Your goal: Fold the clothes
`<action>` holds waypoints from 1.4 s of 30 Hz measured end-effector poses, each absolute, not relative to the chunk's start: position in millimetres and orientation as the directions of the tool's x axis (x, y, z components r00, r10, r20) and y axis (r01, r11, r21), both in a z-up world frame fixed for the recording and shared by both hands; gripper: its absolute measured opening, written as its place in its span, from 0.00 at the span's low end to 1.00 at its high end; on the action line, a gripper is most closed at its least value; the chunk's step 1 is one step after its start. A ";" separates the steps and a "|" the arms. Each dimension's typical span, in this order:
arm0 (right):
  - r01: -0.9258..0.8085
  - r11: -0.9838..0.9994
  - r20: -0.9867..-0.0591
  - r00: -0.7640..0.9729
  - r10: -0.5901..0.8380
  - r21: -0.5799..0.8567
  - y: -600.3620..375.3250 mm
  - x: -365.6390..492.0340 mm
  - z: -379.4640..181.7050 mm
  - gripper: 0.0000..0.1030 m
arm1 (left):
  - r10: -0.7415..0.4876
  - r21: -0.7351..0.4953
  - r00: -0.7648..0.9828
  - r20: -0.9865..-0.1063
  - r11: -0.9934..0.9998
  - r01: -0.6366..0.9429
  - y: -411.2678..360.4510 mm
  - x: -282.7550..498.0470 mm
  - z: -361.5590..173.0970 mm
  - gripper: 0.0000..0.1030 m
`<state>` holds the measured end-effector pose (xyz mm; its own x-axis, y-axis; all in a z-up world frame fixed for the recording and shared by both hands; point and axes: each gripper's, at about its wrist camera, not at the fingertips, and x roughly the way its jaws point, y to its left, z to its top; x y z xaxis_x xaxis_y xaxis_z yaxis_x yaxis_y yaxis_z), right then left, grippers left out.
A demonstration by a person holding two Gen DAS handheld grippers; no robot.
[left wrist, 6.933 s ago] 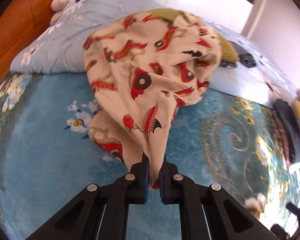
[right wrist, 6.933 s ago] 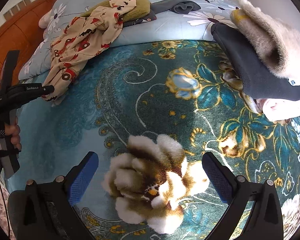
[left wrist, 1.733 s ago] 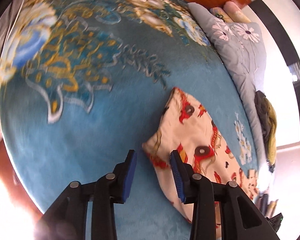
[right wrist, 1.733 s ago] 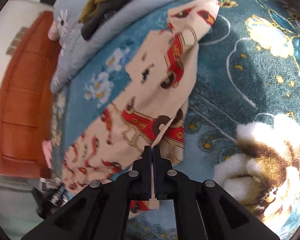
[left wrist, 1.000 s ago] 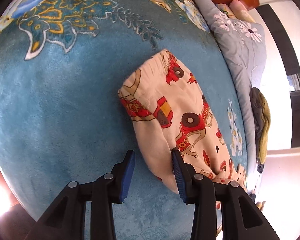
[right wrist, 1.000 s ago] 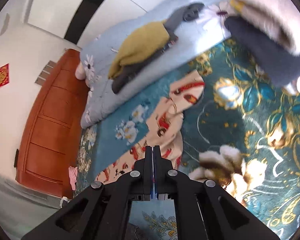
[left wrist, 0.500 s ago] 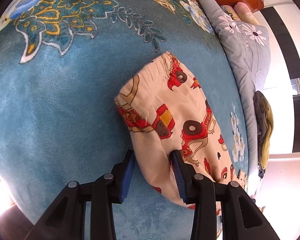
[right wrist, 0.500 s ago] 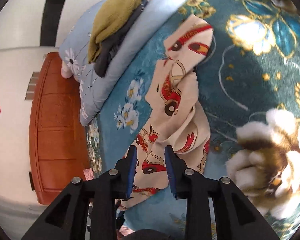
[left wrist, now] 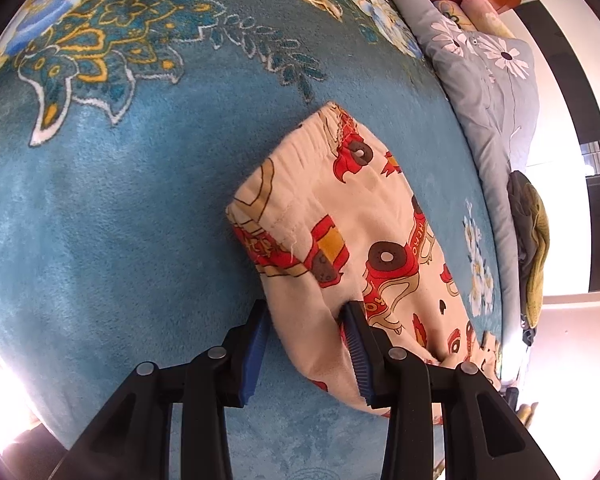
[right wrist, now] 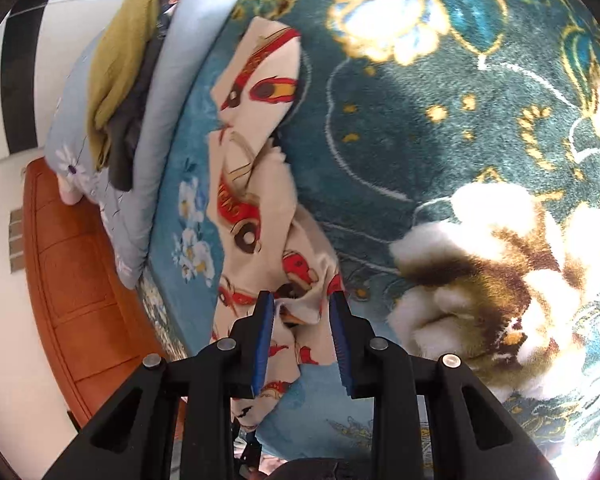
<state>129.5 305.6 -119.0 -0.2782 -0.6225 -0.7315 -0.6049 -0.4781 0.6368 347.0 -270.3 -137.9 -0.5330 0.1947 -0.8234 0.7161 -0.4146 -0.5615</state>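
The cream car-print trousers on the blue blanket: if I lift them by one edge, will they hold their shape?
Probably not. The cream car-print cotton trousers already sag and bunch between the open right claw, so they look floppy. Likely light, being thin. The plush blue floral blanket may drag at them when pulled.

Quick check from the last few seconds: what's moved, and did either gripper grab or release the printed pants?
The printed pants came off the pillow pile and now lie stretched out on the blue floral blanket. The right gripper, shut on the fabric until a second ago, has opened and let go. The left gripper, which first dragged them, is open with fabric between its fingers, not yet clamped. The olive garment stays on the grey-blue pillow.
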 end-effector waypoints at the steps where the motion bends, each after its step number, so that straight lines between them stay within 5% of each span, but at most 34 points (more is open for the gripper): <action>1: -0.613 -0.478 -0.737 -0.274 -0.618 0.629 306.5 128.4 -121.0 0.29 | 0.196 -0.562 -0.533 -0.823 -0.416 0.715 -270.6 347.5 -137.6 0.41; 9: -0.664 -0.382 -0.691 -0.287 -0.664 0.643 312.4 124.9 -149.5 0.29 | 0.196 -0.568 -0.541 -0.818 -0.420 0.708 -270.5 348.9 -135.5 0.38; 12: -0.636 -0.407 -0.689 -0.285 -0.666 0.656 307.0 122.9 -149.6 0.11 | 0.186 -0.559 -0.537 -0.823 -0.431 0.708 -270.0 348.4 -131.4 0.36; 14: -0.603 -0.429 -0.688 -0.295 -0.663 0.672 304.6 122.9 -143.9 0.09 | 0.175 -0.554 -0.537 -0.825 -0.439 0.708 -269.9 348.2 -127.3 0.18; 17: -0.545 -0.432 -0.657 -0.327 -0.680 0.718 304.9 126.1 -130.1 0.08 | 0.166 -0.556 -0.547 -0.821 -0.451 0.698 -269.5 347.1 -117.6 0.08; 30: -0.166 -0.490 -0.495 -0.541 -0.680 0.856 333.6 183.2 24.6 0.07 | 0.170 -0.513 -0.539 -0.825 -0.624 0.589 -244.6 315.4 -33.4 0.07; 35: -0.104 -0.641 -0.572 -0.575 -0.585 0.761 347.6 215.4 64.3 0.07 | 0.191 -0.436 -0.421 -0.887 -0.649 0.623 -236.0 299.8 -46.9 0.07; 42: -0.182 -0.672 -0.643 -0.543 -0.540 0.718 365.0 226.9 49.6 0.07 | 0.200 -0.408 -0.387 -0.900 -0.698 0.588 -217.1 277.9 -58.6 0.08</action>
